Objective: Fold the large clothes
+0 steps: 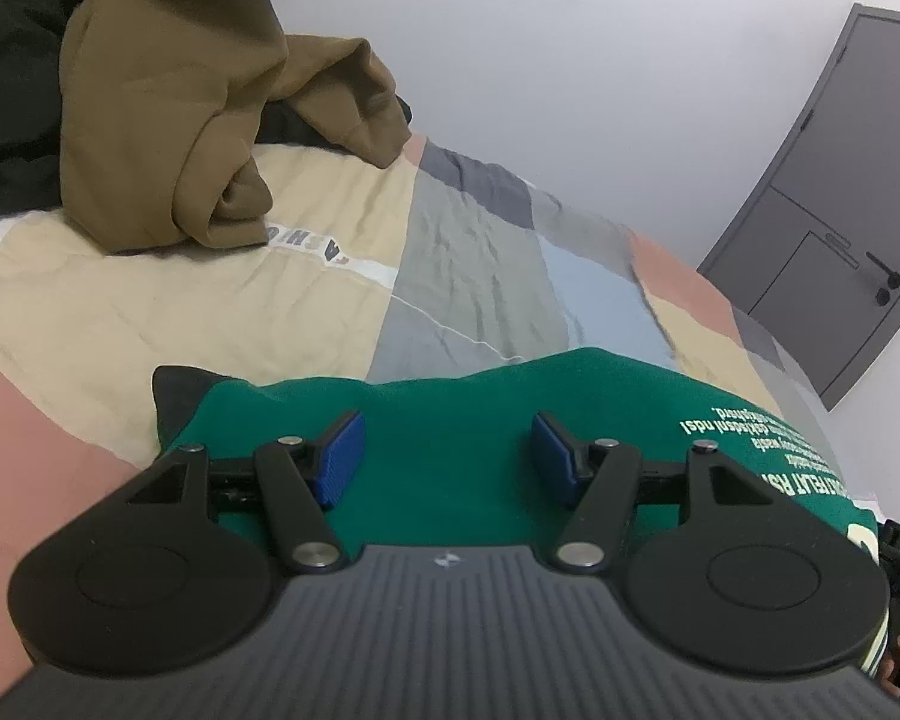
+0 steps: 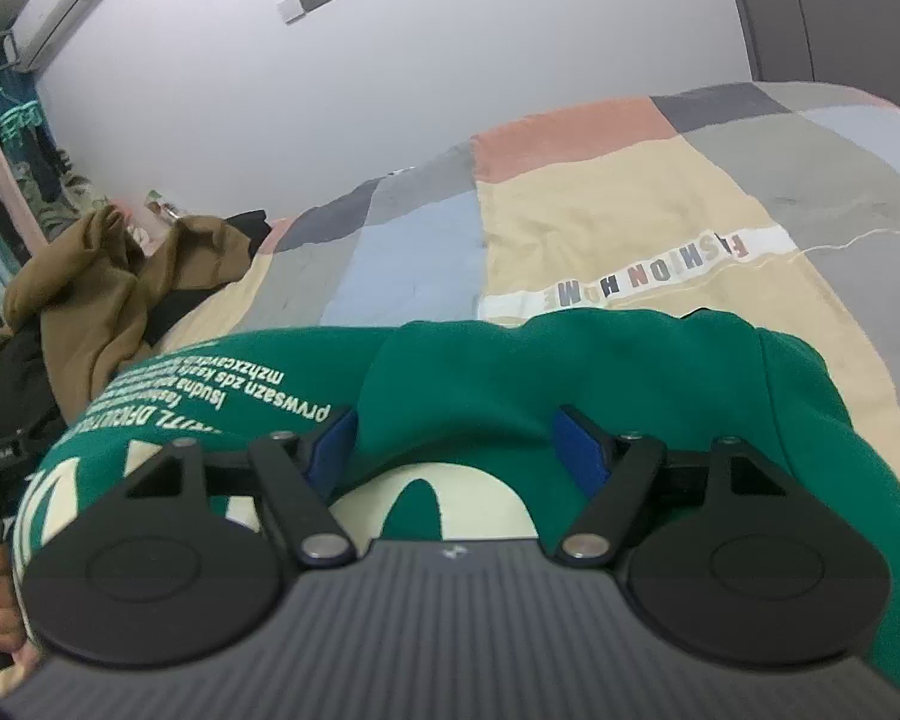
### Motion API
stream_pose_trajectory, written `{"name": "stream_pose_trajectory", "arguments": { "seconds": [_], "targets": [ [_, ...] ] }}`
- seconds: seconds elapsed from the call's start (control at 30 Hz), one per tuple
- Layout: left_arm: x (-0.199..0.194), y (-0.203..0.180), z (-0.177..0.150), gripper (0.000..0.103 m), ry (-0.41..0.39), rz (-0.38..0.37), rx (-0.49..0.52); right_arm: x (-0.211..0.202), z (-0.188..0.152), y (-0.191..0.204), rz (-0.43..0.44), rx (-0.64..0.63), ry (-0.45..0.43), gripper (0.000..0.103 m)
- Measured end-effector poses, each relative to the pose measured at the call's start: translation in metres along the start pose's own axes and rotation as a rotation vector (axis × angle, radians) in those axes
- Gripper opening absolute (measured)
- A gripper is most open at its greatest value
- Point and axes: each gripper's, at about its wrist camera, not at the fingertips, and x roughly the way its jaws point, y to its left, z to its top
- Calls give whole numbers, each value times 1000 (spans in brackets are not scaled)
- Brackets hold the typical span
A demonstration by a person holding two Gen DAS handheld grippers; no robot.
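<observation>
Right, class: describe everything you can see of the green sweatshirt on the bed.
The green sweatshirt looks like soft, thick knit, with cream lettering and large cream shapes printed on it. It lies bunched on the patchwork bedspread, its far edge rounded as if folded over. Both open grippers, left and right, hang over it; whether their pads touch the cloth is unclear.

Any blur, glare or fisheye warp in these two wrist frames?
Left wrist: sharp, soft even light, no glare; door bows with fisheye; quilt under green top shows only soft shadows. Right wrist: a bit softer, with the brown garment and far-left clutter smeared near the rim; quilt lettering readable; wall bends toward the corners; no harsh highlights.
</observation>
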Motion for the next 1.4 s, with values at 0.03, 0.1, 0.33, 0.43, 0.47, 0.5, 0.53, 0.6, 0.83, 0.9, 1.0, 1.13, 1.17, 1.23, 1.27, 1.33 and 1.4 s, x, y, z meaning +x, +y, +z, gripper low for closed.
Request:
{"name": "stream_pose_trajectory", "arguments": {
  "seconds": [0.03, 0.1, 0.33, 0.43, 0.47, 0.5, 0.53, 0.6, 0.83, 0.9, 1.0, 1.13, 1.17, 1.23, 1.27, 1.33, 1.4],
  "targets": [
    [-3, -1, -1, 67, -2, -1, -2, 1, 0, 0, -1, -2, -2, 74],
    [-5, -1, -1, 67, -7, -8, 3, 1, 0, 0, -1, -4, -6, 74],
    [-60, -3, -8, 71, -40, -52, -3, -13, 6, 4, -2, 53, -28, 74],
    [-92, -7, -15, 71, -52, -66, 0, -34, 7, 7, 10, 86, -37, 74],
    [-102, -8, -17, 71, -52, -68, 1, -43, 7, 9, 18, 85, -45, 74],
    [-112, -8, -19, 71, -48, -72, -7, -52, 6, 10, 24, 85, -52, 74],
    [-122, -7, -21, 71, -45, -82, -27, -61, 4, 11, 29, 89, -54, 74],
    [-137, -6, -26, 71, -40, -117, -73, -78, 0, 13, 43, 119, -46, 75],
    [-160, -6, -61, 75, 52, -145, -171, -120, -25, 13, 108, 293, 15, 77],
    [-159, -4, -71, 76, 84, -150, -200, -125, -32, 13, 114, 323, 33, 77],
    [-147, 3, -79, 77, 123, -152, -263, -125, -47, 10, 117, 385, 79, 77],
    [-126, 19, -83, 77, 158, -190, -370, -110, -62, 2, 137, 476, 175, 77],
    [-122, 23, -83, 77, 160, -198, -390, -105, -64, -1, 151, 504, 183, 77],
    [-115, 28, -82, 76, 161, -220, -428, -97, -64, -5, 164, 538, 171, 77],
    [-111, 29, -82, 76, 161, -228, -444, -93, -62, -5, 166, 542, 163, 77],
    [-108, 27, -77, 76, 146, -234, -431, -82, -58, -4, 183, 527, 152, 77],
    [-109, 21, -72, 76, 117, -237, -402, -72, -56, -5, 186, 536, 144, 77]
  ]
}}
